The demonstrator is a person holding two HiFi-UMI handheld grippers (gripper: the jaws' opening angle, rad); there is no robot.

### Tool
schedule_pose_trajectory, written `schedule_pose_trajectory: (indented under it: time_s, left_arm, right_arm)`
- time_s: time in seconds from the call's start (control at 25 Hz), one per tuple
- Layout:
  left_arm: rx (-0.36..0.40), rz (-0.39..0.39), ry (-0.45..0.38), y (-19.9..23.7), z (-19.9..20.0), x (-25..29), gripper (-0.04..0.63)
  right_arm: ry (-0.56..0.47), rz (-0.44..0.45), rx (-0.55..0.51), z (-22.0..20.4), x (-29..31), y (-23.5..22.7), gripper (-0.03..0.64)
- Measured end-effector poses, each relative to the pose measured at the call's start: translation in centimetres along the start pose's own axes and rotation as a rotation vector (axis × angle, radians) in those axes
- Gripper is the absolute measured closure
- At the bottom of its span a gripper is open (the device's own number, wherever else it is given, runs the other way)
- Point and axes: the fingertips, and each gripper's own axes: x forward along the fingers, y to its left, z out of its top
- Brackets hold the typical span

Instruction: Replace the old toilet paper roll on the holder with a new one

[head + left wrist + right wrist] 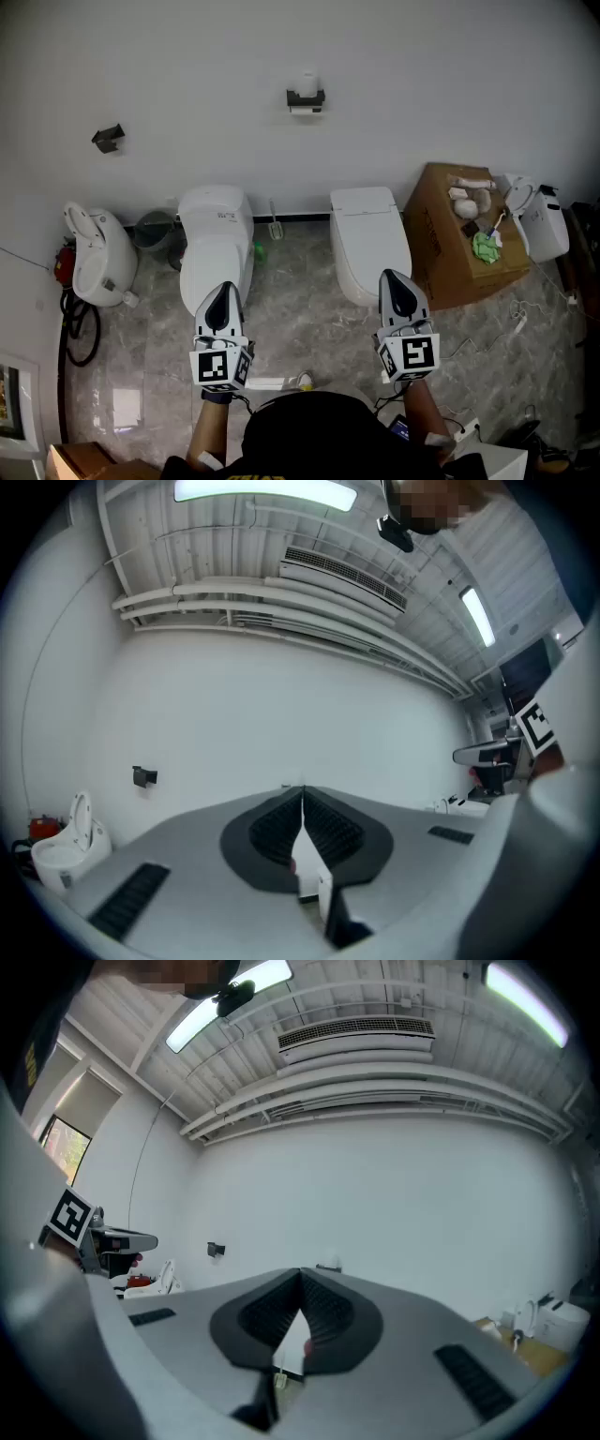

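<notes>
Your left gripper [225, 291]: jaws pressed together, holding nothing | your right gripper [394, 277]: same | roll [307, 84] sits on holder [306, 99] on the wall, well apart from both.

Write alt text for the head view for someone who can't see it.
The left gripper and right gripper, jaws shut and empty, point toward a white wall where a toilet paper roll sits on a holder. Two toilets and a cardboard box stand below.
</notes>
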Motion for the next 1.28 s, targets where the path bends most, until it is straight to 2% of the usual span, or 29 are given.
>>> schedule_pose_trajectory:
  time_s: [0.2,0.36,0.64,0.68,0.76,0.92,1.08,1.28]
  left_arm:
    - [0.020,0.008,0.027,-0.2,-0.4,-0.8,0.581]
    - [0.036,0.025,0.003,-0.7,0.3,-0.8,0.581]
    - [0.012,0.004,0.001,-0.2,0.3,-1.5,0.575]
    - [0.003,-0.006,0.004,-0.1,0.2,-1.5,0.546]
    - [-0.005,-0.027,0.011,-0.1,0.0,-1.5,0.435]
    - [-0.025,-0.056,0.004,-0.4,0.0,-1.5,0.330]
    - [0.004,-0.050,0.064,0.2,-1.4,-1.1,0.257]
    - [0.034,-0.065,0.115,-0.4,-2.6,-1.1,0.205]
  right_arm:
    - [0.017,-0.004,0.006,-0.3,-0.8,-0.1,0.621]
    - [0.005,-0.016,0.039,-0.2,-0.7,-0.8,0.621]
    - [0.000,-0.008,0.012,-0.3,-0.7,-0.7,0.621]
    - [0.003,-0.010,0.006,-0.3,-0.7,-0.6,0.620]
    - [0.007,-0.011,-0.005,-0.3,-0.8,-0.5,0.607]
    - [0.021,-0.015,-0.013,-0.5,-1.2,-0.7,0.537]
    - [0.033,-0.014,0.002,-0.8,-1.3,-1.0,0.445]
    - [0.027,0.013,0.026,-0.8,-1.7,-1.6,0.316]
